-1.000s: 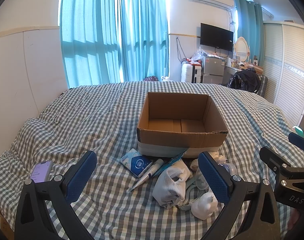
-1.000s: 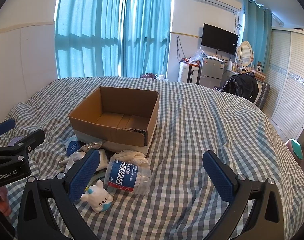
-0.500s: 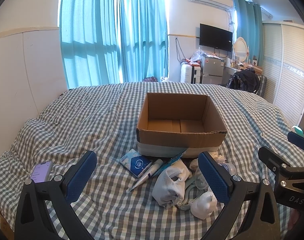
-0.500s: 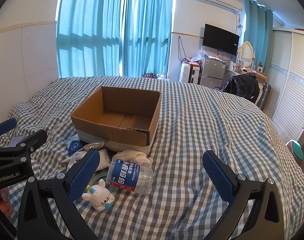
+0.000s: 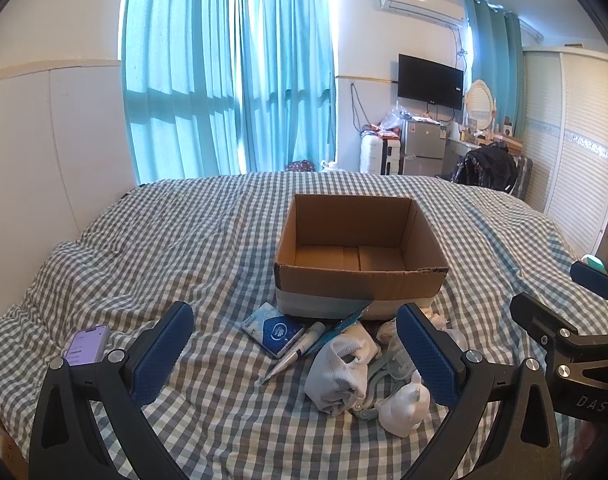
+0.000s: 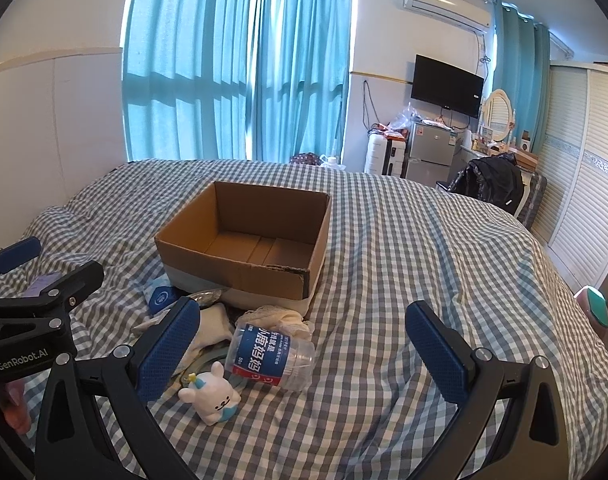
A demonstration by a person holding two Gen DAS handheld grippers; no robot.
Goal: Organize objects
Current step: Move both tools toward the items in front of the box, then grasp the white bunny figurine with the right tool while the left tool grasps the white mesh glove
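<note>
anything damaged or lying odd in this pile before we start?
The brown cardboard box has a ragged, torn near rim at its right corner. The clear plastic bottle with the blue-and-red label lies on its side on the checked bedspread, capless as far as visible. Both tools are open and hold nothing.

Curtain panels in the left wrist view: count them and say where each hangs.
3: two curtain panels cover the window behind the bed, one hangs right of the television. More may be out of frame.
</note>
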